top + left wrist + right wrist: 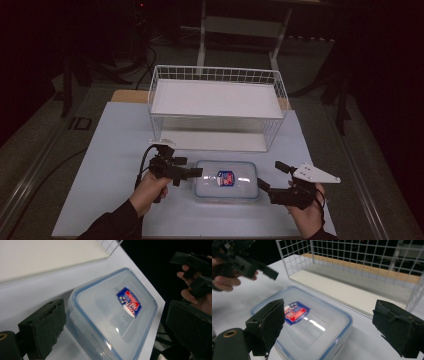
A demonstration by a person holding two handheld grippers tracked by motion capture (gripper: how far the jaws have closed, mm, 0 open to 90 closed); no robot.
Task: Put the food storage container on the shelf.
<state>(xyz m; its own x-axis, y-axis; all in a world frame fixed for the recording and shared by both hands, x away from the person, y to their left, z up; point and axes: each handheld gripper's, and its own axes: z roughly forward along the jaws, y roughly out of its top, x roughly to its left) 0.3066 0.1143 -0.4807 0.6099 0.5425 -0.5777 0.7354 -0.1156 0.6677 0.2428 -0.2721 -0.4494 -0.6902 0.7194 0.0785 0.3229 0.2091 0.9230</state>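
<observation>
Black jaws of the left gripper (117, 322) stand wide apart in the left gripper view, nothing pinched; the clear lidded container (112, 315) with its red-and-blue label (128, 302) lies between them, its end just beside the near jaw, no contact that I can confirm. Right hand (197, 293) shows beyond the far jaw.

Right gripper view: right gripper (332, 330) also spread wide, container (304, 322) between the jaws, closer to one jaw, pads clear of it. Wire basket (362, 262) beyond the jaws.

High view: left gripper (192, 172) at one end of the container (227, 180), right gripper (270, 177) at the other, white table (115, 150) beneath.
</observation>
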